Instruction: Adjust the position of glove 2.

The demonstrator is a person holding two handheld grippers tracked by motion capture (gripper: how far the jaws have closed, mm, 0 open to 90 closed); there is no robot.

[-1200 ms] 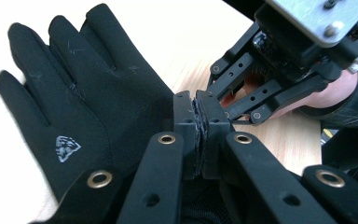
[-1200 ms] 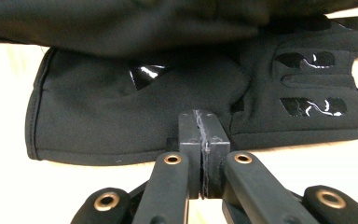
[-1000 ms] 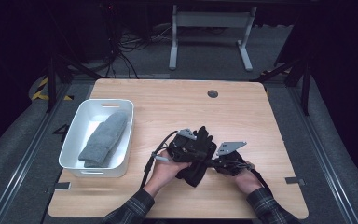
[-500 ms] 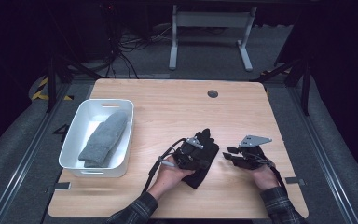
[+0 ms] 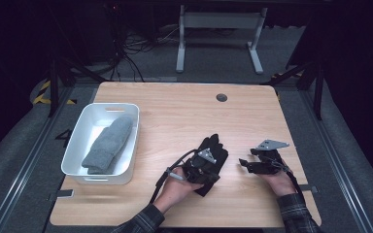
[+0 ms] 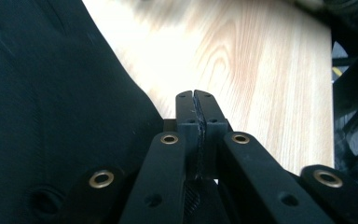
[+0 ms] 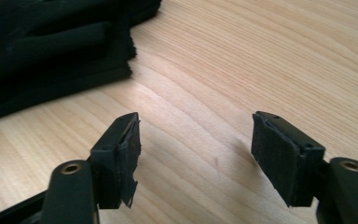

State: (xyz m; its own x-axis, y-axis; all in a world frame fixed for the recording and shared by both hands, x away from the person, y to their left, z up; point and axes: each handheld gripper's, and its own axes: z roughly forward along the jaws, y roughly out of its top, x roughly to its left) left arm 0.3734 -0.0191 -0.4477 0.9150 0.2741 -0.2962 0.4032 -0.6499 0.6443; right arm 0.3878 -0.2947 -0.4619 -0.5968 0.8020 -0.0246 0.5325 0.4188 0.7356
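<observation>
On the bench (image 5: 175, 111), the right gripper (image 5: 245, 164) has drawn away from the black glove (image 5: 212, 148), jaws just opened, empty; the left gripper (image 5: 205, 171) stays clamped on it.

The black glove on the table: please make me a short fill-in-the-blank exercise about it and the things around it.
1. The left hand-held gripper is ____ on the black glove.
2. The right hand-held gripper has its jaws ____, with nothing between them.
3. The grey glove lies in the ____ bin.

Missing words: shut; open; white
</observation>
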